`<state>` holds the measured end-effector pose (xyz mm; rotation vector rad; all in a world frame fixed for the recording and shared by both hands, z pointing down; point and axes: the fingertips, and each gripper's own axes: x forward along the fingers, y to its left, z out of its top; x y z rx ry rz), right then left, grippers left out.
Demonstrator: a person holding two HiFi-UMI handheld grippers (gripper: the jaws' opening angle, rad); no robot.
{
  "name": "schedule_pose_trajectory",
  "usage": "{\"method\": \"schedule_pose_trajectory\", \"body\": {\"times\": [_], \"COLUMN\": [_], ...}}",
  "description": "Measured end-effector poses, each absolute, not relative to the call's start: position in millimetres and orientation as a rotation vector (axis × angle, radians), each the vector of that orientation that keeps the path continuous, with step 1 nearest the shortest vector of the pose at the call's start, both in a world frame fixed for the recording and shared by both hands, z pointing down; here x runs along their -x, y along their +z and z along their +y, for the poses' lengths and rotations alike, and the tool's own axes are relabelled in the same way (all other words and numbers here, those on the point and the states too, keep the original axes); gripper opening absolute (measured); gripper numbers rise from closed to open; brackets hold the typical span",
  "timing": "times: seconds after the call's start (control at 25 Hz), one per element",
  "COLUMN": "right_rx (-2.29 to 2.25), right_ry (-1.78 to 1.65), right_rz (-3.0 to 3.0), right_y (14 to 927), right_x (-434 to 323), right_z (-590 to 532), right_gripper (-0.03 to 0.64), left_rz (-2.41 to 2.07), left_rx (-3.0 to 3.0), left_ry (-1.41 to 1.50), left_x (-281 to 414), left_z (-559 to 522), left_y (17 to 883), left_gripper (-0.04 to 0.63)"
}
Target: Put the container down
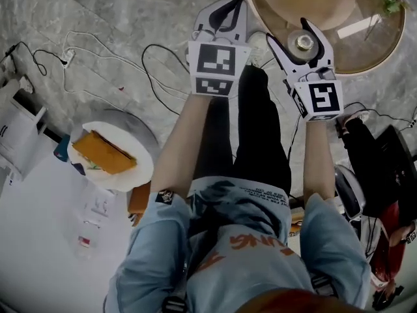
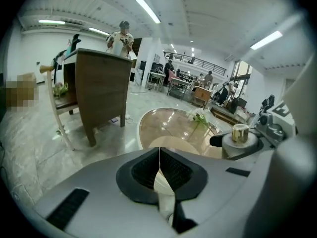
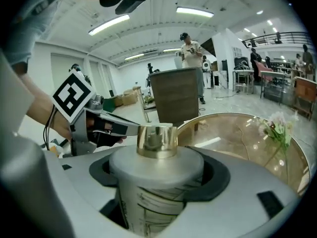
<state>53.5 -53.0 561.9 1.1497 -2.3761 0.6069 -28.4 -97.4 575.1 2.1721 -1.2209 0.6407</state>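
The right gripper (image 1: 298, 39) clasps the white container (image 3: 156, 175) round its body, long axis upright, gold cap (image 3: 157, 140) pointing up, over the near rim of the round table (image 1: 381, 47). The left gripper (image 2: 159, 170), jaws pressed together on nothing, hangs just left

The left gripper (image 2: 159, 153) fills the lower half; its dark ribbed fingers (image 2: 141, 171) are pressed together along a thin upright seam, with nothing held between them. At 3 o'clock the right gripper (image 2: 237, 145) carries the container (image 2: 240, 133), a pale lid with a gold cap on top, upright. Beyond the fingers, toward 12 o'clock, lies a round glass counter (image 2: 166, 125); a spray of white flowers (image 2: 199, 116) stands on its far side. At 10 o'clock a brown wooden cabinet (image 2: 101, 90) stands on the marble floor (image 2: 34, 148); a person (image 2: 120, 37) stands behind it. Strip lights (image 2: 147, 10) cross the ceiling at 12 o'clock.
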Motion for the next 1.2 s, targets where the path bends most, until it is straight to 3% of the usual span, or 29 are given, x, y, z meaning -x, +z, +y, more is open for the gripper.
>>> {"method": "schedule_pose_trajectory", "body": {"times": [0.52,1.2], "right_rx": [-1.076,-0.984], "right_ry": [0.356,0.339], "right_rz": [-2.364,-2.398], "right_y": [610,647], "right_x": [-31,17], "right_z": [-158,-235], "right_gripper": [0.359,0.359], "left_rz": [-1.261,-1.283], "left_rx": [-2.115,-2.088], "left_ry": [0.661,0.729], "left_x": [31,56], "left_z": [-126,-150], "left_y": [603,623], "left_gripper": [0.029,0.029]}}
